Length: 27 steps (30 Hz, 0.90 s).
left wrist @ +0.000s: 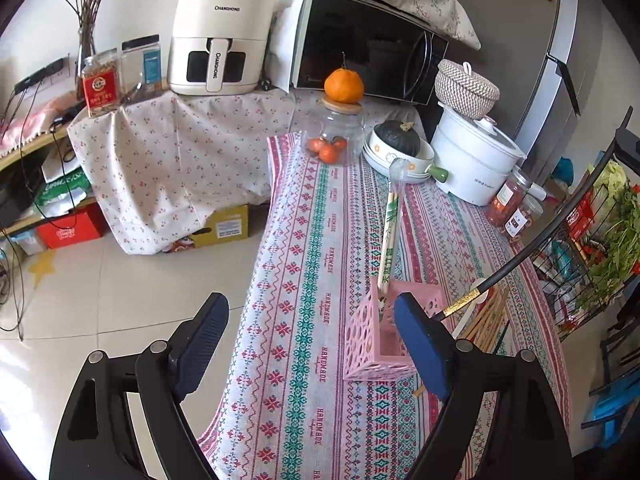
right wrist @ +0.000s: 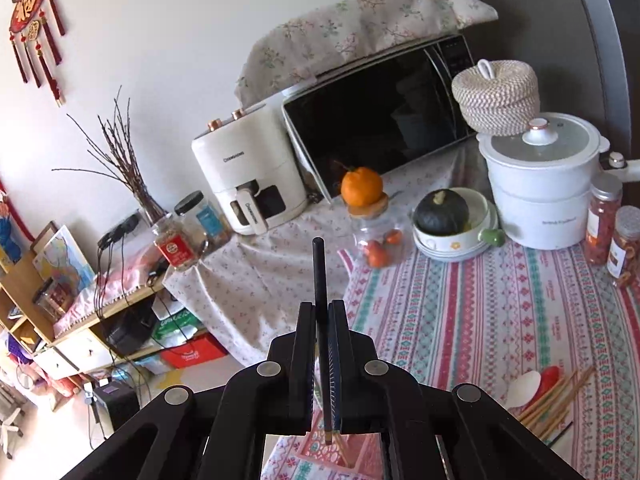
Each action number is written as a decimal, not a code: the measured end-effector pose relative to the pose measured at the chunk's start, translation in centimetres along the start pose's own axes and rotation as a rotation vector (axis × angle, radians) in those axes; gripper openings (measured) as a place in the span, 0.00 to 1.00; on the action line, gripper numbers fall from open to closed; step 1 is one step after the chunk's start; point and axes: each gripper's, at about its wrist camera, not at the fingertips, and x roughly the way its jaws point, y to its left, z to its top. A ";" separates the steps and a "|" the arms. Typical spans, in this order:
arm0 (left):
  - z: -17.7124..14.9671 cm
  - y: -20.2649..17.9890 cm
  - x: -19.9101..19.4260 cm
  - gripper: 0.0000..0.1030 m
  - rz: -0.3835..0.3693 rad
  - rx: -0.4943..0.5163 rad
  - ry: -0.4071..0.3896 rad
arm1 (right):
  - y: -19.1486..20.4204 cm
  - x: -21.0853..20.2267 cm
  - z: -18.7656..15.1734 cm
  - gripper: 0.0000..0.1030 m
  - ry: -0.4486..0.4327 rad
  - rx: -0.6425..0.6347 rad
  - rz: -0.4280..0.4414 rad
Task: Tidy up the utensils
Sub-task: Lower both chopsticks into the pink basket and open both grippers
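A pink perforated utensil holder (left wrist: pixel 370 344) stands on the patterned tablecloth (left wrist: pixel 320 240), just inside my left gripper's right finger. A pair of wrapped chopsticks (left wrist: pixel 390 232) leans out of it. My left gripper (left wrist: pixel 310 300) is open with nothing between its fingers. My right gripper (right wrist: pixel 322 308) is shut on a black chopstick (right wrist: pixel 319 272) held upright, its gold-banded lower tip hanging over the holder (right wrist: pixel 312 450). The left wrist view shows that black chopstick (left wrist: pixel 520 258) slanting down toward the holder. Loose wooden chopsticks (left wrist: pixel 490 318) and a white spoon (right wrist: pixel 522 390) lie to the right.
At the table's far end stand a glass jar (left wrist: pixel 334 140) with an orange on its lid, a bowl holding a dark squash (left wrist: pixel 398 138), a white cooker (left wrist: pixel 472 160) and jars (left wrist: pixel 510 198). A wire rack of vegetables (left wrist: pixel 592 240) is at right. Tiled floor (left wrist: pixel 140 300) lies beyond the left edge.
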 end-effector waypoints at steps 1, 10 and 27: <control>0.0 0.2 0.0 0.84 0.002 -0.001 0.007 | 0.2 0.8 -0.3 0.04 0.017 -0.008 -0.015; -0.3 0.3 0.2 0.84 -0.033 0.011 0.060 | -0.1 7.2 -3.4 0.05 0.183 -0.019 -0.092; -0.8 -1.5 0.7 0.84 -0.095 0.045 0.104 | -1.7 6.9 -2.8 0.47 0.170 0.049 -0.071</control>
